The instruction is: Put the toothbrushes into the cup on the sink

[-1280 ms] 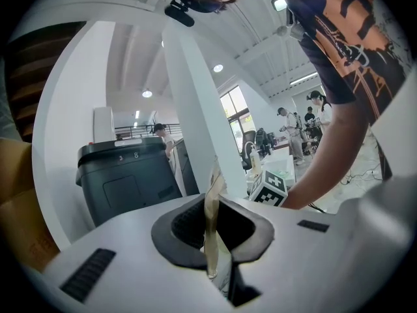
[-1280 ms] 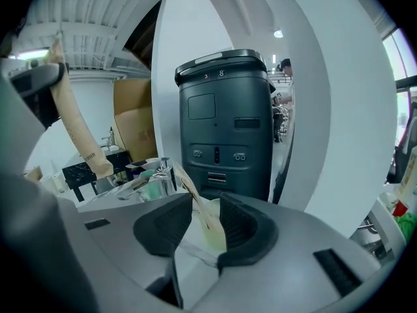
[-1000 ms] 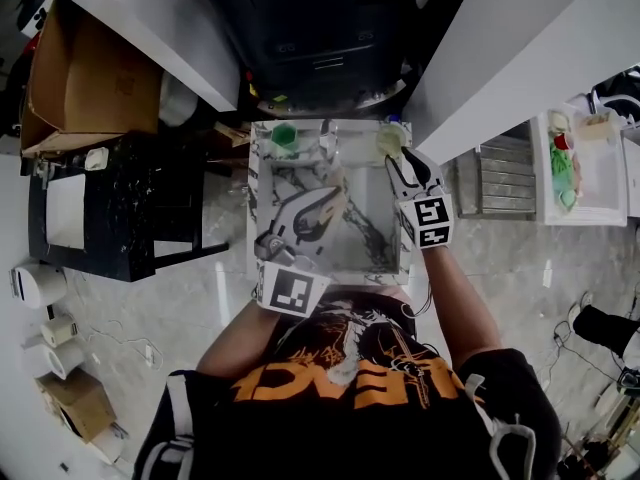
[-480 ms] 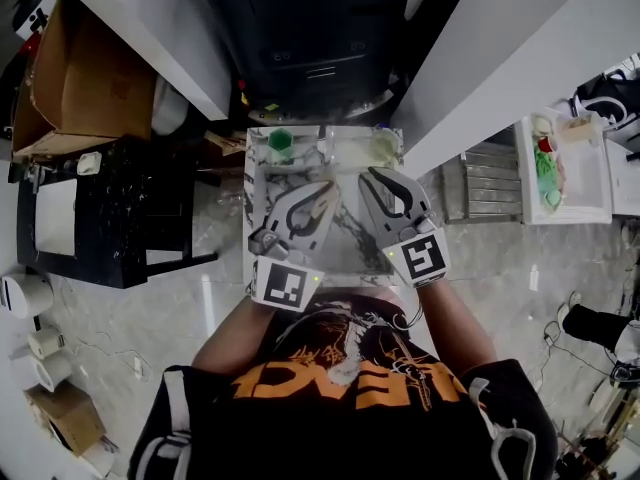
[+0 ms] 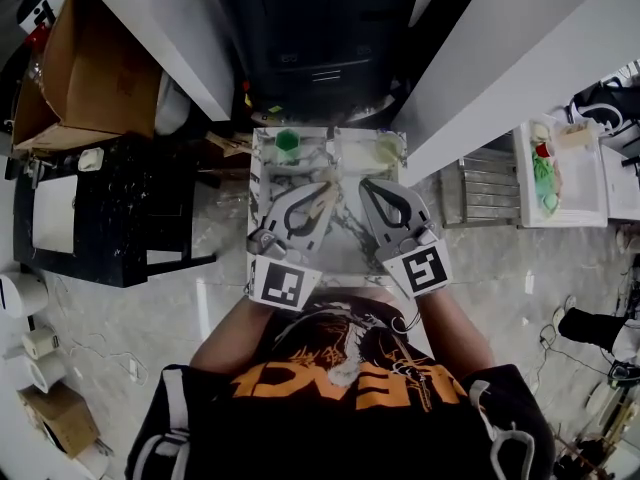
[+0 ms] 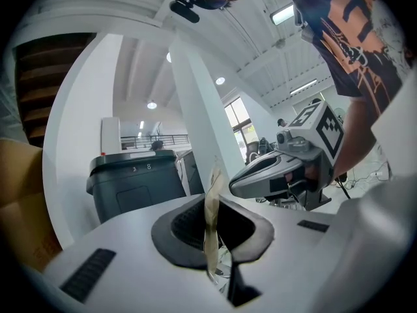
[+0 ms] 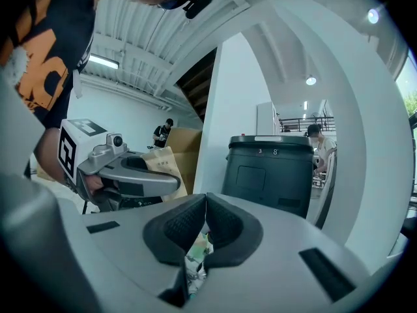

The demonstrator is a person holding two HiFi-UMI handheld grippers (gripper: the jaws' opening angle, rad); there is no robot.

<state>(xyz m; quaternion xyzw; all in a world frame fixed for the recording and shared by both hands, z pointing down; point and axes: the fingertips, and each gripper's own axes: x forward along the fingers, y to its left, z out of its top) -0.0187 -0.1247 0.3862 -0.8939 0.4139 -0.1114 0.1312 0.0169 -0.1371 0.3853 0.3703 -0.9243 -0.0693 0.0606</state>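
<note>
1. Over the marble-patterned sink (image 5: 345, 243), both grippers hover side by side, jaws aimed at the far rim.
2. The left gripper (image 5: 325, 190) is clamped on a thin beige toothbrush (image 6: 211, 233). The right gripper (image 5: 367, 184) has its jaws pressed together with nothing between them.
3. A pale cup (image 5: 386, 148) sits in the far right corner of the sink, and a green item (image 5: 287, 140) sits in the far left corner. The left gripper is nearer the green item, so my guess is the carry must cross to the right.
4. Risks, as I judge them:
   - The pinch is narrow and on a slim handle, so a tilt of the gripper could let the brush pivot or slip into the basin.
   - The lower end could catch the cup's lip and tip the cup.
   - The two grippers are close together, so a crossing move could knock one against the other.
5. The toothbrush lies across the jaws, not along them. Its long axis is upright in the left gripper view, with one end above the pads and one below. I cannot tell which end has the bristles.
</note>
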